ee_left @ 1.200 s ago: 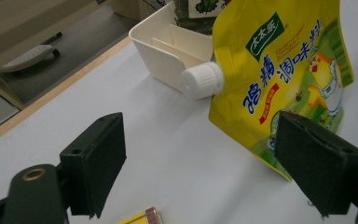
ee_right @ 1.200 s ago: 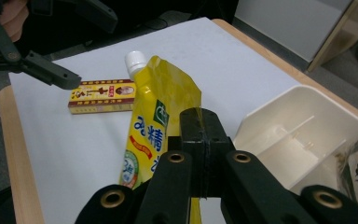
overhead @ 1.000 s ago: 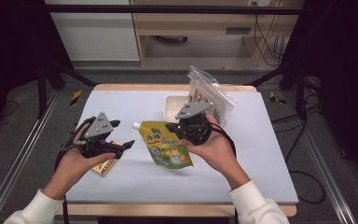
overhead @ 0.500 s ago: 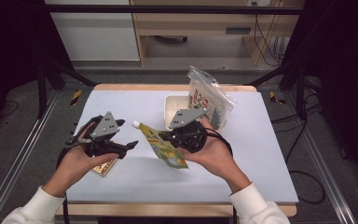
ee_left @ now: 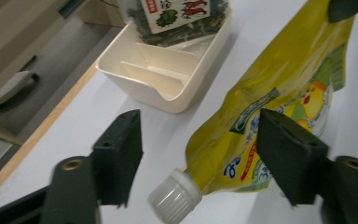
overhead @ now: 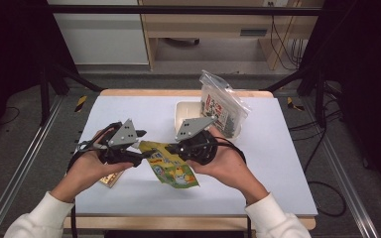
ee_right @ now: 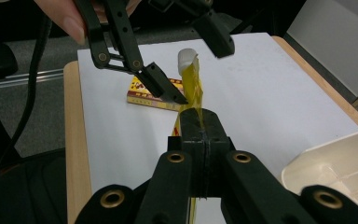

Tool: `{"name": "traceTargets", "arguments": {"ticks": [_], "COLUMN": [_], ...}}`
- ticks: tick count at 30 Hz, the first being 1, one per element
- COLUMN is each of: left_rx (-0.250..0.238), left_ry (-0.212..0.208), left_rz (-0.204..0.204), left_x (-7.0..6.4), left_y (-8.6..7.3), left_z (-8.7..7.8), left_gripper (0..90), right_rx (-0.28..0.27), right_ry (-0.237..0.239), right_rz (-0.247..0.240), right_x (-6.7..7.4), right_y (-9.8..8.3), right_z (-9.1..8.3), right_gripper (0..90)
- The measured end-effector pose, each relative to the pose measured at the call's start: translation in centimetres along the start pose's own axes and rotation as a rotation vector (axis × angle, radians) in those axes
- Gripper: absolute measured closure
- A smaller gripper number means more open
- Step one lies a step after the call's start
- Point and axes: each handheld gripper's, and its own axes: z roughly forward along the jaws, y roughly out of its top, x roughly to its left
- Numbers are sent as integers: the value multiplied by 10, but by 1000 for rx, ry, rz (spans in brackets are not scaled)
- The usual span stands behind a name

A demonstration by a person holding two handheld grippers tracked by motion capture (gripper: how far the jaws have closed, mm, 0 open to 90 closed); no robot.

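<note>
You're clamping the yellow spout pouch [overhead: 171, 167] by its edge in the right hand-held gripper [overhead: 174, 148], jaws pinched tight on the film, holding it just above the worktop [overhead: 278, 163] between your hands. The left hand-held gripper [overhead: 140, 151] has just been closing, its jaws standing apart around the white cap [ee_left: 175, 199] without pressing on it yet. The pouch is looking soft, floppy and slick, so it's probably sagging and twisting under a film grip; you're better off taking the stiff cap or neck squarely.
</note>
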Motion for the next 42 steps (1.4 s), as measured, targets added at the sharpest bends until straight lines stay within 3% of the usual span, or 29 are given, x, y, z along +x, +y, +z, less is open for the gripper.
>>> {"name": "traceTargets", "arguments": {"ticks": [1, 2, 4, 5, 7, 9, 19, 27, 31, 32, 33, 35, 36, 38, 42], "left_rx": [1, 4, 12, 8, -25, -31, -32, -28, -31, -50, -66, -88, -100, -117, -106], "left_ry": [-13, -29, -13, -17, -62, -81, -121, -133, -115, -110, -95, -51, -19, 26, 91], "left_rz": [1, 4, 16, 14, -7, -6, 9, 14, 14, 5, -6, -27, -41, -69, -126], "left_x": [0, -1, -1, -1, 0, -1, -9, -9, -9, -8, -8, -8, -7, -7, -6], "left_y": [1, 2, 5, 5, 8, 10, 18, 19, 19, 19, 19, 20, 21, 20, 9], "left_z": [2, 5, 7, 8, 7, 7, 11, 11, 11, 10, 8, 4, 1, -5, -11], "left_gripper": [484, 484, 556, 649, 691, 765, 803, 810, 765, 649, 649, 487, 363, 326, 232], "right_rx": [2, 2, 7, 18, 30, 52, 78, 72, 64, 69, 69, 71, 65, 57, 24], "right_ry": [0, 0, 5, 7, 5, 5, 16, 47, 54, 44, 44, 31, 33, 33, 25], "right_rz": [4, 4, 16, 21, 26, 35, 48, 85, 99, 108, 108, 132, 170, 189, 232], "right_x": [-1, -1, -3, -5, -6, -8, -12, -18, -21, -23, -23, -28, -32, -34, -37], "right_y": [-1, -1, -3, -6, -8, -15, -23, -26, -26, -28, -28, -32, -38, -41, -46], "right_z": [-1, -1, -2, -2, -2, 0, 5, 9, 8, 6, 6, 3, 0, -2, -10], "right_gripper": [900, 900, 898, 882, 871, 859, 831, 894, 900, 900, 900, 900, 900, 900, 900]}}
